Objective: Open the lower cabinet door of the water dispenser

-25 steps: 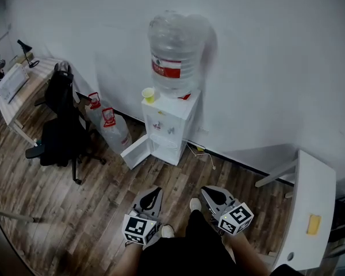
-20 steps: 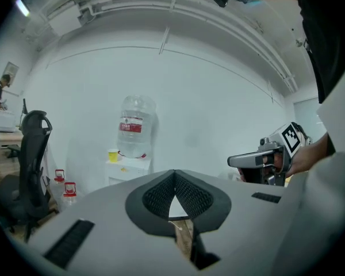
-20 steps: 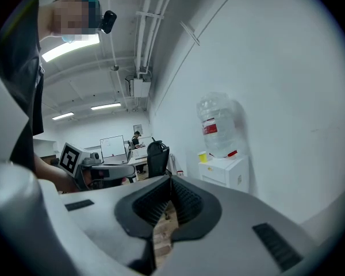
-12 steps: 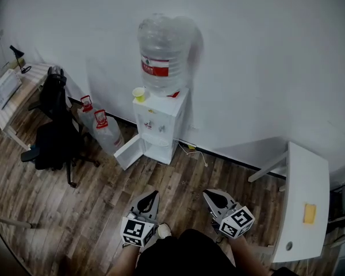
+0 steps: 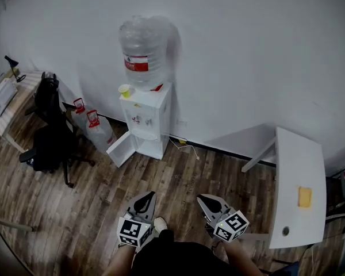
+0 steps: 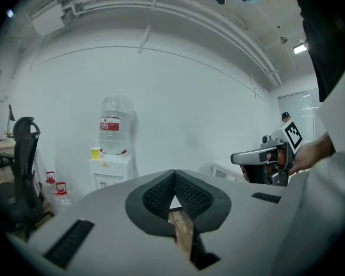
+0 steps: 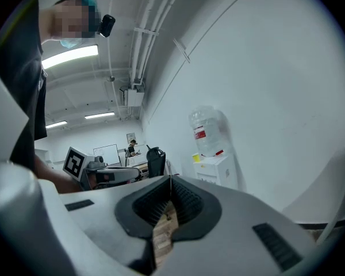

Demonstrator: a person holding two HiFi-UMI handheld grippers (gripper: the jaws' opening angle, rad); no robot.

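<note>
The white water dispenser (image 5: pixel 145 119) stands against the far wall with a large clear bottle (image 5: pixel 142 52) on top and a yellow cup (image 5: pixel 125 90) beside it. Its lower cabinet door (image 5: pixel 118 149) hangs open, swung out to the left. My left gripper (image 5: pixel 148 195) and right gripper (image 5: pixel 202 199) are held low in front of me, far from the dispenser, both shut with nothing in them. The left gripper view shows the dispenser (image 6: pixel 110 169) small beyond the shut left gripper (image 6: pixel 174 173). In the right gripper view the dispenser (image 7: pixel 217 169) lies past the shut right gripper (image 7: pixel 171 179).
A black office chair (image 5: pixel 50 138) and two spare water bottles (image 5: pixel 91 126) stand left of the dispenser. A desk (image 5: pixel 4 98) fills the far left corner. A white table (image 5: pixel 298 171) with a yellow item (image 5: pixel 305 196) is on the right. Wooden floor (image 5: pixel 178 177) lies between me and the dispenser.
The dispenser has slid left and shrunk in the head view as I moved away from it. Both grippers stay shut and low.
</note>
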